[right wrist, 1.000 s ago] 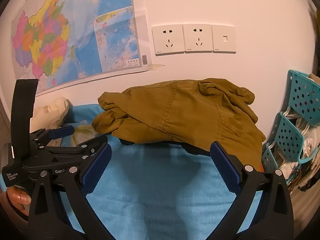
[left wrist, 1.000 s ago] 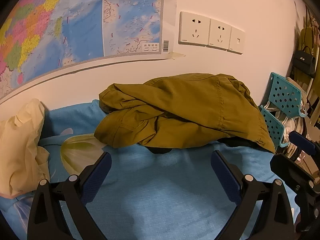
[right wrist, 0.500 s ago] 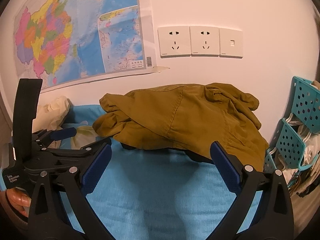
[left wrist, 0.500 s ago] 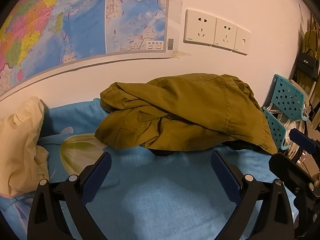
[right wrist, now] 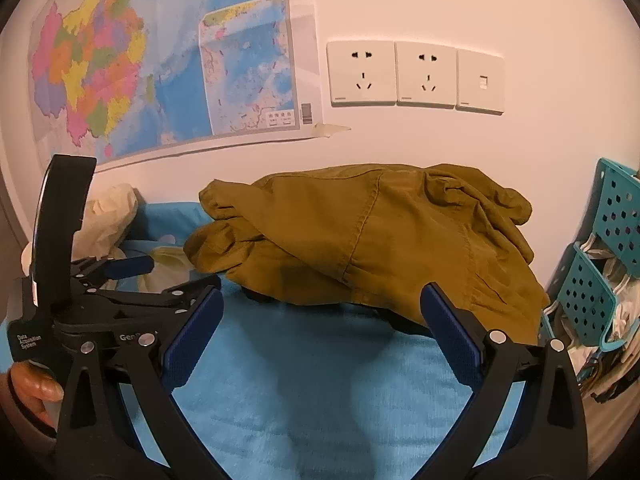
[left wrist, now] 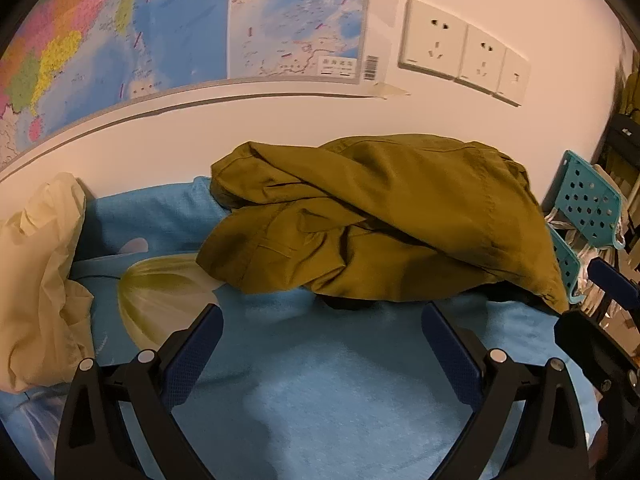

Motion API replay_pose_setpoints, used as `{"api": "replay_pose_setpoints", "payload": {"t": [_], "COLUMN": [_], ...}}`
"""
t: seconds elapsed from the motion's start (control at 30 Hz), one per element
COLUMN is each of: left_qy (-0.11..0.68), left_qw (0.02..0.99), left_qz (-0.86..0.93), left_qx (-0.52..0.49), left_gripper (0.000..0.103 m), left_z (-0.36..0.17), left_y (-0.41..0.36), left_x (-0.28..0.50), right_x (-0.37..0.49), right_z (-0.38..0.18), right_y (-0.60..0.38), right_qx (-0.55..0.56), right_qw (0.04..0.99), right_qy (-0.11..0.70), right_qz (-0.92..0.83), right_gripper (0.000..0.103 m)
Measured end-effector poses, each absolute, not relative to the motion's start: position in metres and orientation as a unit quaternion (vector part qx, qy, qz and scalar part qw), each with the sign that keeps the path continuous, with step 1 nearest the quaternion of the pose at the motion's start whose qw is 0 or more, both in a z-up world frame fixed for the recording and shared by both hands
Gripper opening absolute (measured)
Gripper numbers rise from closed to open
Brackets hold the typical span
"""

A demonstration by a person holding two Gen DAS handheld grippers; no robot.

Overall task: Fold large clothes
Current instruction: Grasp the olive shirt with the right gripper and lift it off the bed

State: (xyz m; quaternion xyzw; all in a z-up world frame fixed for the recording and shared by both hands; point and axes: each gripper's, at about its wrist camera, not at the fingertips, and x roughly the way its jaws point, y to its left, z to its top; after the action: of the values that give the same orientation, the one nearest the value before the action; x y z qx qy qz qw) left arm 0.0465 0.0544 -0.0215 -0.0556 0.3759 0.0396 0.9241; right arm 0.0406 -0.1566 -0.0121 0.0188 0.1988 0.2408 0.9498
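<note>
Garment: crumpled olive-green cotton jacket [left wrist: 380, 216] is heaped ahead of both tongs, against the wall; nothing is folded yet.
Left gripper [left wrist: 322, 344]: fingers spread apart, nothing gripped.
Right gripper [right wrist: 320, 320]: likewise apart, short of the jacket.
Remaining: spreading and all folds, judged.

A bedroom in a home is shown. A bed [right wrist: 320, 392] covered with a blue sheet is set against a white wall. A colourful map [right wrist: 160, 64] is taped to that wall, and three white wall sockets [right wrist: 414, 76] are fixed beside it. A brown-green jacket [right wrist: 380, 240] is heaped on the bed, a cream cloth [left wrist: 36, 280] is bunched nearby, and teal plastic baskets [right wrist: 600, 276] are stacked at the side.
</note>
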Motion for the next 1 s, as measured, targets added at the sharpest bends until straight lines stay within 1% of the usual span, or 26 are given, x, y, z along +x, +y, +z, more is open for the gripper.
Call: {"api": "replay_pose_setpoints", "payload": {"t": [0.1,0.3,0.43,0.57,0.67,0.7,0.73,0.8,0.83,0.87,0.9,0.97,1.0], "left_qy": [0.383,0.393,0.401,0.406,0.41,0.41,0.41,0.411,0.411,0.411,0.411,0.411,0.411], "left_qw": [0.92,0.912,0.905,0.9,0.898,0.898,0.898,0.898,0.898,0.898,0.898,0.898,0.898], "left_qz": [0.055,0.091,0.112,0.125,0.129,0.129,0.129,0.13,0.13,0.129,0.129,0.13,0.129], "left_qx": [-0.064,-0.079,-0.09,-0.095,-0.092,-0.092,-0.091,-0.089,-0.088,-0.089,-0.089,-0.087,-0.087], "left_gripper": [0.096,0.096,0.096,0.096,0.096,0.096,0.096,0.096,0.096,0.096,0.096,0.096,0.096], "left_z": [-0.025,-0.036,-0.046,-0.053,-0.057,-0.057,-0.057,-0.059,-0.059,-0.061,-0.062,-0.063,-0.065], "left_y": [0.067,0.1,0.122,0.135,0.141,0.143,0.143,0.145,0.147,0.148,0.149,0.15,0.153], "left_x": [0.051,0.058,0.058,0.057,0.057,0.057,0.057,0.059,0.059,0.06,0.061,0.062,0.064], "right_x": [0.051,0.081,0.105,0.129,0.146,0.15,0.152,0.153,0.152,0.15,0.145,0.139,0.136], "right_z": [-0.013,-0.011,-0.013,-0.021,-0.022,-0.022,-0.021,-0.017,-0.01,-0.005,0.004,0.024,0.037], "right_y": [-0.146,-0.104,-0.064,-0.031,-0.015,-0.01,-0.006,-0.004,-0.008,-0.011,-0.017,-0.032,-0.045], "right_qx": [-0.003,-0.089,-0.172,-0.244,-0.265,-0.279,-0.294,-0.303,-0.3,-0.3,-0.288,-0.262,-0.24], "right_qw": [0.949,0.946,0.934,0.93,0.922,0.92,0.917,0.91,0.907,0.904,0.902,0.904,0.908], "right_qy": [0.204,0.199,0.2,0.175,0.178,0.17,0.163,0.169,0.174,0.175,0.18,0.18,0.173], "right_qz": [0.24,0.238,0.24,0.215,0.219,0.215,0.216,0.228,0.239,0.247,0.268,0.287,0.296], "right_gripper": [0.097,0.097,0.097,0.097,0.097,0.095,0.092,0.071,0.063,0.043,0.027,0.018,0.017]}}
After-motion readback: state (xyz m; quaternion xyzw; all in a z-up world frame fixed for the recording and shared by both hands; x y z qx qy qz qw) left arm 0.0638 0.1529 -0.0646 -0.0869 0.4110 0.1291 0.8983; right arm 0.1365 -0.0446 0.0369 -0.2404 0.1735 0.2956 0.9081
